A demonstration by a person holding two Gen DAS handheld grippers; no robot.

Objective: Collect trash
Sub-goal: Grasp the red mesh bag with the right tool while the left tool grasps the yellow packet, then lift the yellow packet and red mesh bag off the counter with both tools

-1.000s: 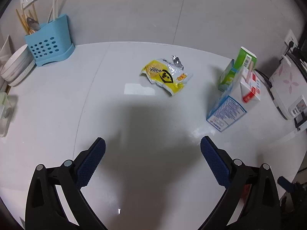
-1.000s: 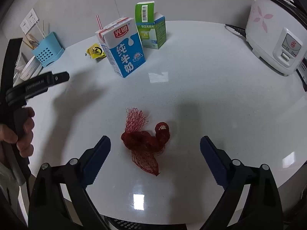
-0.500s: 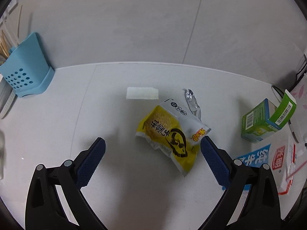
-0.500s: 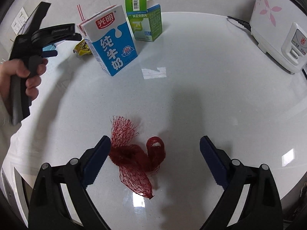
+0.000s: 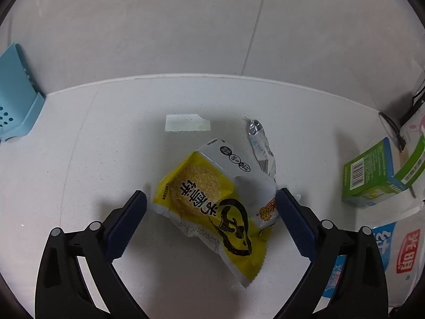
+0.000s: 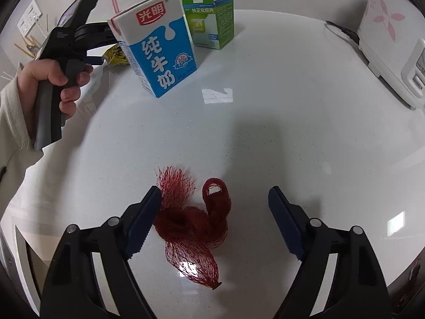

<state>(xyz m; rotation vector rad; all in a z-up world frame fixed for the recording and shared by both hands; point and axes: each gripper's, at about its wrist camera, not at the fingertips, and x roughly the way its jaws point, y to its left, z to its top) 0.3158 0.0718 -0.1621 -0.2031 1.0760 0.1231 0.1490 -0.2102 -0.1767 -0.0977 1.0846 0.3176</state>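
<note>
A yellow and white snack wrapper [image 5: 217, 204] lies on the white counter [image 5: 87, 159], between the open fingers of my left gripper [image 5: 211, 199]. A red mesh net bag [image 6: 191, 220] lies crumpled on the counter between the open fingers of my right gripper [image 6: 213, 194], its left edge against the left finger [image 6: 140, 223]. A blue and white milk carton [image 6: 156, 45] with a straw and a green box [image 6: 209, 18] with its flap open stand further back. The left gripper's handle [image 6: 61, 61] shows in the right wrist view, its tips hidden behind the carton.
A white rice cooker [image 6: 393, 47] with its cord stands at the right. A blue utensil holder [image 5: 16, 95] stands at the left by the wall. The green box [image 5: 372, 175] and milk carton [image 5: 393, 255] stand right of the left gripper. The counter edge is near.
My left gripper has moved forward and down until the snack wrapper lies between its fingers. My right gripper has closed in on the red net bag. Both stay open.
</note>
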